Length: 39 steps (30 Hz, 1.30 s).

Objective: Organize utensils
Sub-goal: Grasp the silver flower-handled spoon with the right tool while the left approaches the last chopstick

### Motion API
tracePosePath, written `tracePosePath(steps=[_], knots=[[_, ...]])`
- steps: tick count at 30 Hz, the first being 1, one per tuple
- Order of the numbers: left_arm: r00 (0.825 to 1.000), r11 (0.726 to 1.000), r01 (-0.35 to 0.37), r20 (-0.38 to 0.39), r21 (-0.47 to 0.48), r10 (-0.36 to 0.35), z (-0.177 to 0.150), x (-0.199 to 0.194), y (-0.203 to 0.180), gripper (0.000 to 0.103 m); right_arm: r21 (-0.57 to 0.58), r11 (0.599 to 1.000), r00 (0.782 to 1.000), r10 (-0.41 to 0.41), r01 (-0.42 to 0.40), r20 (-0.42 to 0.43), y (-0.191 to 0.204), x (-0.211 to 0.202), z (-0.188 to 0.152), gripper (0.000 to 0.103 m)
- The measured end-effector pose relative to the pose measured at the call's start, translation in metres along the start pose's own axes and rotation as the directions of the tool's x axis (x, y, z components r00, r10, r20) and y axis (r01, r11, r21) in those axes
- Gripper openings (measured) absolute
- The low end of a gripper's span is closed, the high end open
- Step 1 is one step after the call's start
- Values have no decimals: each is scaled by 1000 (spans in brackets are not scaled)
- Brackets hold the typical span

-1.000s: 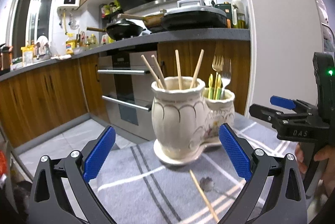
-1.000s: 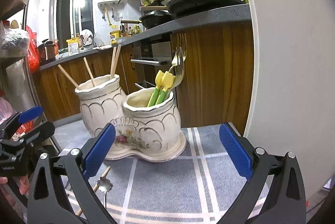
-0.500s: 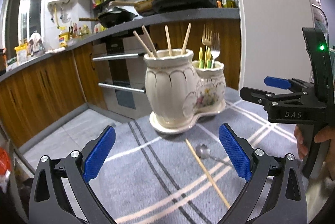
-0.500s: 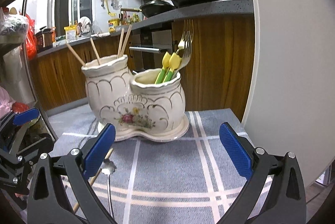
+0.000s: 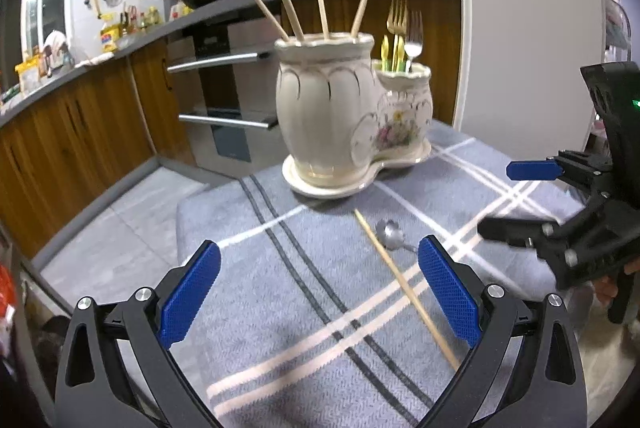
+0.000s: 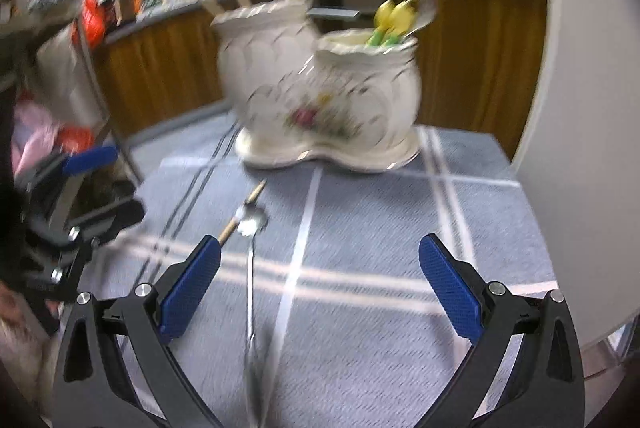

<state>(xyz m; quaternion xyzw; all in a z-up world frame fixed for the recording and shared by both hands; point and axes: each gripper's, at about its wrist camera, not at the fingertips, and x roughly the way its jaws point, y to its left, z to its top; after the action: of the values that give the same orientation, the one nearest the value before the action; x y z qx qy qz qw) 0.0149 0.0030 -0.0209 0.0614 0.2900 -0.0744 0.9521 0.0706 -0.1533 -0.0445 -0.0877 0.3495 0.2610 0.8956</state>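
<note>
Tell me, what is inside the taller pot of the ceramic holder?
Four wooden chopsticks stand in the taller pot, their upper ends sticking out above the rim. Their lower ends and the pot's bottom are hidden by its wall.

Left claw (image 5: 318, 292) agape, empty; right claw (image 6: 318, 288) likewise

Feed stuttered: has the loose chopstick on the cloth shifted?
No. The chopstick lies beside the spoon, tip toward the holder, as before; only the cameras moved.
</note>
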Motion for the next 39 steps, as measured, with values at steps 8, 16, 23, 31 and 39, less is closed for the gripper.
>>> tracePosePath(steps=[8,16,23,31,39], knots=[[999,1000,-6,-43,-14,5,-2,4,7,98,-126,991,993,32,-46,-110,31,23,-4,61],[998,999,-17,-56,-29,15,-1,7,13,98,-146,987,988,51,-73,-147,39,36,-6,28],[998,1000,-18,-64,-15,17,-1,10,12,98,-134,986,988,77,-96,-135,36,39,-6,4],[993,1000,8,-117,16,-6,2,16,-10,98,-48,993,993,104,-107,-62,3,22,-4,3],[979,998,40,-203,48,-30,4,29,-38,95,-51,998,999,31,-32,-23,-17,15,-7,3]])
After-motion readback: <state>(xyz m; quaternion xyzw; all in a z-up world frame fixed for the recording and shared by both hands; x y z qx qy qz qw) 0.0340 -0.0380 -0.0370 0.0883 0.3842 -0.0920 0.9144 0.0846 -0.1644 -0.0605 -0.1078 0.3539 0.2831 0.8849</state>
